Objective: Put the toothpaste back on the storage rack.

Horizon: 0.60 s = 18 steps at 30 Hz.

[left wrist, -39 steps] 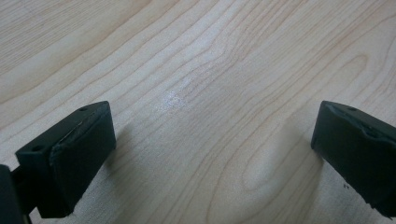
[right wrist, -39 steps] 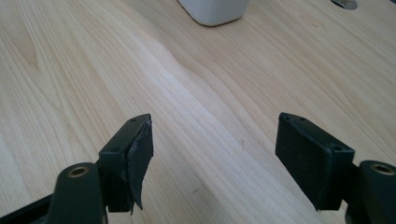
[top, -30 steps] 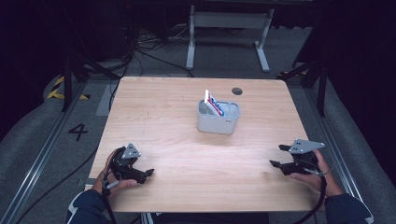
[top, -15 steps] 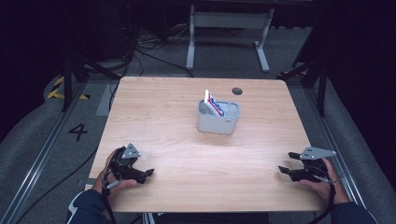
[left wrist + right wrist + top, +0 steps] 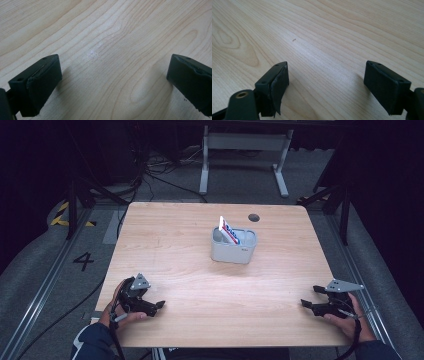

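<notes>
Grey oval bin (image 5: 233, 247), woodgrain table (image 5: 180, 235)

Two black handheld grippers, dark blue sleeves at the near table edge

The left gripper (image 5: 157, 304) and right gripper (image 5: 305, 304) are black, each topped by a grey three-cornered plate, with a thin black cable trailing back along the wrist. Close up, the jaws are blocky and matte with small screw holes; the right gripper's left pad looks frayed, beside a brass-ringed hole. Both sleeves are dark blue.
</notes>
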### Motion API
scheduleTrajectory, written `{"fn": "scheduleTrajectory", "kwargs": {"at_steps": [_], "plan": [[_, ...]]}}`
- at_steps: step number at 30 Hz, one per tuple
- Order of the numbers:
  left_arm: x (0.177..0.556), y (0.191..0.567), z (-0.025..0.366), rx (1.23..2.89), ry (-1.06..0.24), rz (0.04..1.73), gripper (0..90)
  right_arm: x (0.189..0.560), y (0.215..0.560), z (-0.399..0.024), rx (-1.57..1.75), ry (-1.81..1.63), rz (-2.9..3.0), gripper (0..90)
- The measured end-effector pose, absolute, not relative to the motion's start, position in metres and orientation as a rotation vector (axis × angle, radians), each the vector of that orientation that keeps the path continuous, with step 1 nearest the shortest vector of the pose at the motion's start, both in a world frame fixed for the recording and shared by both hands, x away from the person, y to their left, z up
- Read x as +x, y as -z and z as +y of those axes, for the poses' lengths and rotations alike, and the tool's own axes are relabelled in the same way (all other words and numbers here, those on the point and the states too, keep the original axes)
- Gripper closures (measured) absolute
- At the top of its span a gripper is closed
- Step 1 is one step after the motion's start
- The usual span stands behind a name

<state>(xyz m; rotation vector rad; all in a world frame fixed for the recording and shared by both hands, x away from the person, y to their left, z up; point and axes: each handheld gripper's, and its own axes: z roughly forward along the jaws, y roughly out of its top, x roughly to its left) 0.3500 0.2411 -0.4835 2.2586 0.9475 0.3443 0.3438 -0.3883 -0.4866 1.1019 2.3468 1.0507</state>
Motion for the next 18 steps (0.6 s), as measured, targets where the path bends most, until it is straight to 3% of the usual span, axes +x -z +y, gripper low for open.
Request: {"fn": "scheduleTrajectory", "kwargs": {"at_steps": [18], "plan": [[0.3508,0.4836,0.2403,2.252,-0.357,0.962,0.2,0.3435,0.4868,-0.3868,1.122,-1.045,2.332,20.4]]}}
